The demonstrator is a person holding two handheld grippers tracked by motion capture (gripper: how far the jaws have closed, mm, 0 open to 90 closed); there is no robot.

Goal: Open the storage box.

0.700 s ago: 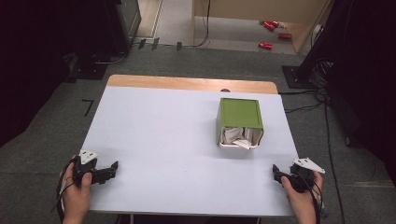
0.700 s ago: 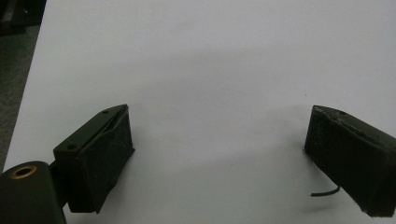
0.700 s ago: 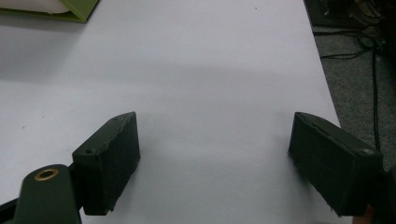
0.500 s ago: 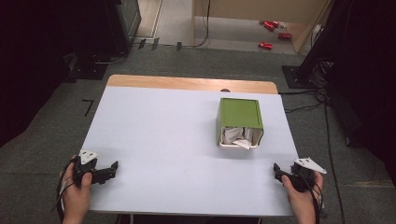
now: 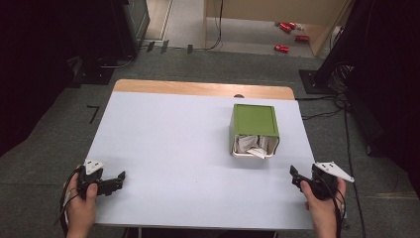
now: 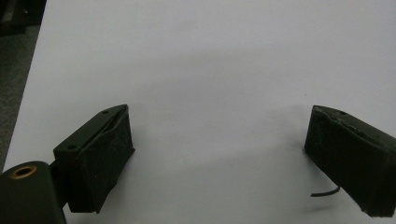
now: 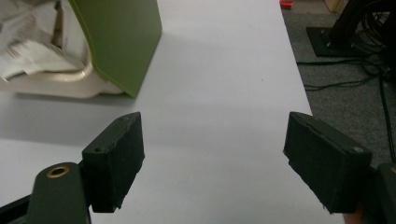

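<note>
Both tongs rest released on the desk (image 5: 198,148), holding nothing: left tongs (image 5: 118,179), right tongs (image 5: 295,177). Just ahead-left of the right tongs lies a green bin (image 5: 254,120) tipped over, apparently stuffed with crumpled paper (image 5: 250,146).

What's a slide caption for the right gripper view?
Open right gripper low over white table, tipped green bin with crumpled paper ahead-left.

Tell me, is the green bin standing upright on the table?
No, the green bin lies on its side on the table, its opening with crumpled paper facing the person.
</note>
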